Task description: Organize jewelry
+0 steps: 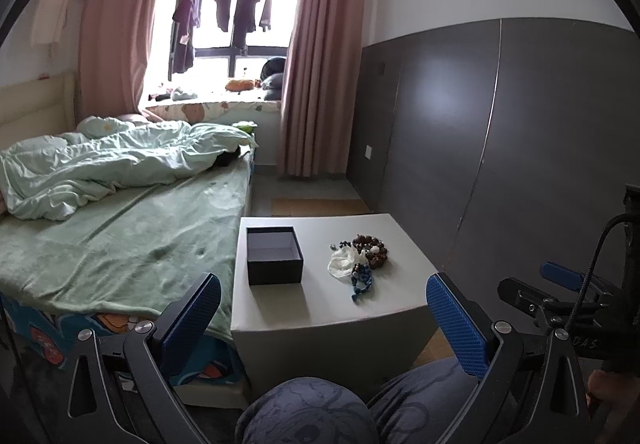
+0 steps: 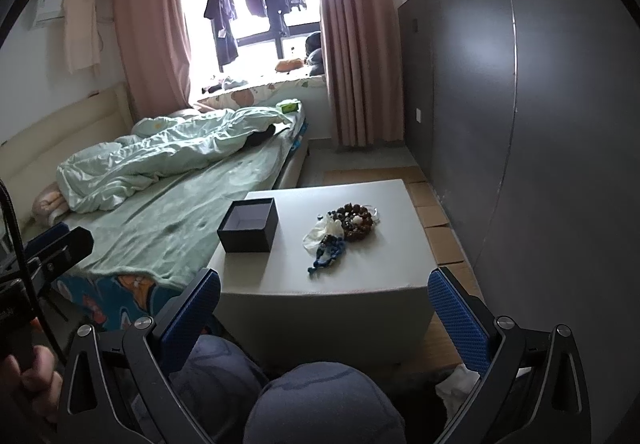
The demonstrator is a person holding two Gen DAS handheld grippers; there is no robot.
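An open, empty dark box (image 1: 274, 255) (image 2: 249, 225) stands on the left part of a small white table (image 1: 280, 308) (image 2: 384, 268). To its right lies a pile of jewelry: a brown bead bracelet (image 1: 372, 247) (image 2: 355, 221), a white piece (image 1: 342, 264) (image 2: 322, 233) and a blue bead string (image 1: 361, 279) (image 2: 327, 252). My left gripper (image 1: 324, 316) is open and empty, held back from the table's near edge. My right gripper (image 2: 324, 314) is open and empty, also short of the table. The right gripper also shows at the right edge of the left wrist view (image 1: 560, 284).
A bed (image 1: 120, 228) (image 2: 168, 212) with a green sheet and rumpled quilt touches the table's left side. A grey wall panel (image 1: 500, 132) (image 2: 520, 124) runs along the right. My knees (image 1: 312, 412) (image 2: 320, 400) are below the grippers. Pink curtains and a window are at the back.
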